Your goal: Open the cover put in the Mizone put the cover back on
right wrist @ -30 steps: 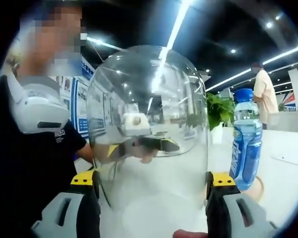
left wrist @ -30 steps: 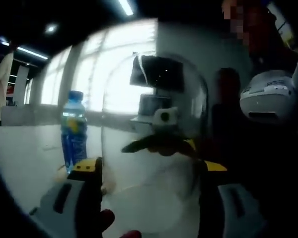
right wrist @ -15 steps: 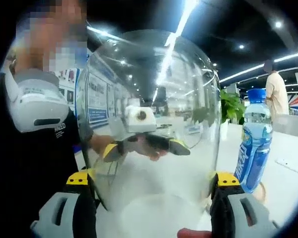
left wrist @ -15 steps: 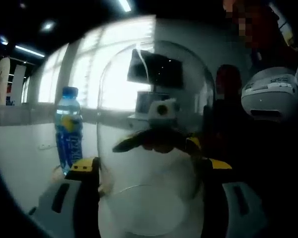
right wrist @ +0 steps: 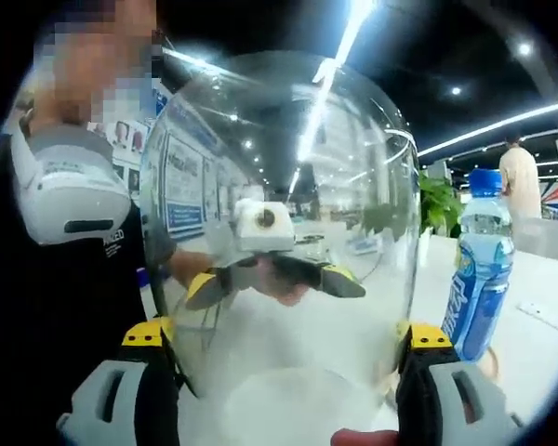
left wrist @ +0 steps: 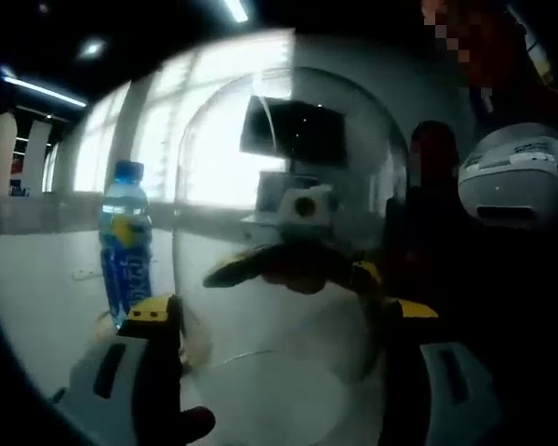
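Two claws clamp cover; Mizone label blurred.

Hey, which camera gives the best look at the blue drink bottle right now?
The right gripper view: the blue bottle stands brightly lit on the white table, with its cap and label clear, beside the glass cover. In the left gripper view, the bottle is dimmer and backlit by the windows, its base hidden behind a gripper jaw.
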The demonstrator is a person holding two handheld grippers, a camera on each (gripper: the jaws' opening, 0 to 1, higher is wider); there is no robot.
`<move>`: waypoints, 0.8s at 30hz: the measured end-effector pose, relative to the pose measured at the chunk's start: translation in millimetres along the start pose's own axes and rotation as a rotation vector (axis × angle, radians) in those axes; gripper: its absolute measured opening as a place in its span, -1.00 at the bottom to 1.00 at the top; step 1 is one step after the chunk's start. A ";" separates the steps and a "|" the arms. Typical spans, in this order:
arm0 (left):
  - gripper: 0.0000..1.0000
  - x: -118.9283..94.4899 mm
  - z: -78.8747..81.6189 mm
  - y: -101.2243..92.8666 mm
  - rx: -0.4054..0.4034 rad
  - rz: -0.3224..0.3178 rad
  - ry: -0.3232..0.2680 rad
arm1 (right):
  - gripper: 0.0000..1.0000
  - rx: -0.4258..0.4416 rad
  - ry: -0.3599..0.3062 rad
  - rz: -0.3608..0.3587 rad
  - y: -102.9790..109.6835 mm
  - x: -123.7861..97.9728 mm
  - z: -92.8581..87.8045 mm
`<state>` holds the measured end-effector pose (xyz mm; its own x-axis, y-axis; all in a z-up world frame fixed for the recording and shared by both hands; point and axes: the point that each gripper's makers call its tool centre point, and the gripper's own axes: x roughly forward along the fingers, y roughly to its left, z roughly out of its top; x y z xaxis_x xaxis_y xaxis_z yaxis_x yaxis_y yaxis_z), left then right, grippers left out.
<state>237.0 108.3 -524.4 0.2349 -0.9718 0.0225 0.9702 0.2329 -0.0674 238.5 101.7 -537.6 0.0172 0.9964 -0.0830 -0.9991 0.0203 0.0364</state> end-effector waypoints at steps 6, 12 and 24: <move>0.59 4.9 0.8 1.2 -0.004 0.017 0.014 | 0.81 0.002 0.004 -0.009 -2.9 0.9 1.4; 0.58 5.6 3.3 1.6 -0.037 0.027 -0.002 | 0.81 0.032 -0.022 0.000 -4.4 -0.7 7.5; 0.58 5.7 21.7 2.7 -0.064 0.044 -0.026 | 0.81 0.058 -0.062 0.006 -2.9 -2.7 24.1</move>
<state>242.3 104.3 -502.7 0.2796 -0.9591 0.0436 0.9531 0.2718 -0.1328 242.3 101.0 -513.5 0.0151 0.9997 -0.0203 -0.9953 0.0169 0.0949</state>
